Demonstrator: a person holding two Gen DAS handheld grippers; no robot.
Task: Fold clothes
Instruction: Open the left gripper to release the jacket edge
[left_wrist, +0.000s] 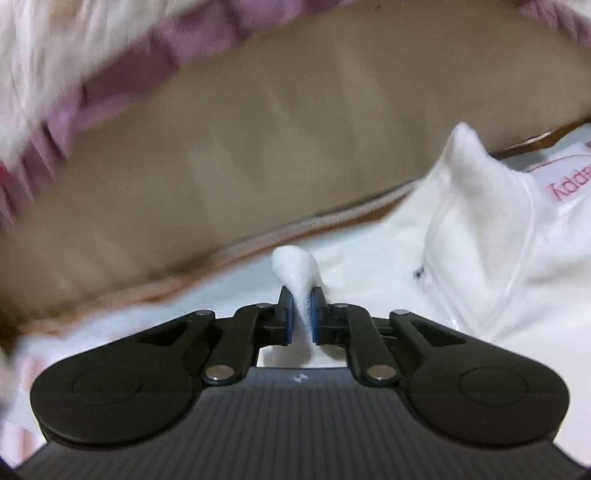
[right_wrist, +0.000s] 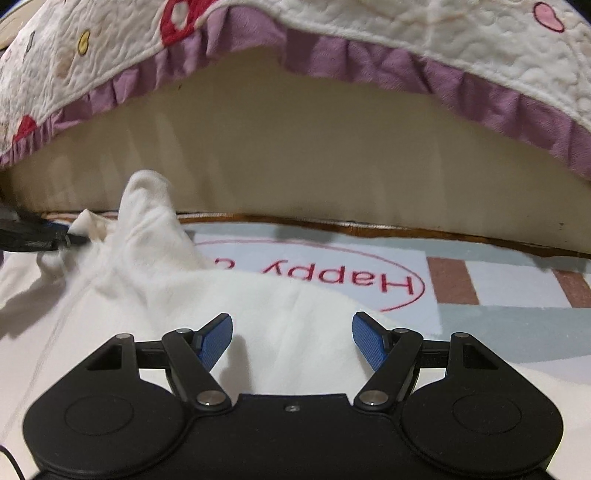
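Observation:
A white garment (right_wrist: 184, 288) lies spread on a floor mat, with a raised peak of cloth at its far edge. In the left wrist view the garment (left_wrist: 461, 251) fills the right and lower area. My left gripper (left_wrist: 302, 295) is shut on a pinched fold of the white garment, which bulges out above the blue pads. The left gripper also shows at the far left of the right wrist view (right_wrist: 70, 240), gripping the garment's edge. My right gripper (right_wrist: 291, 325) is open and empty, just above the garment's flat part.
A floor mat (right_wrist: 480, 288) with a red "Happy" oval and brown and grey blocks lies under the garment. Behind it stands a beige mattress side (right_wrist: 314, 158), overhung by a white quilt with a purple ruffle (right_wrist: 369, 55).

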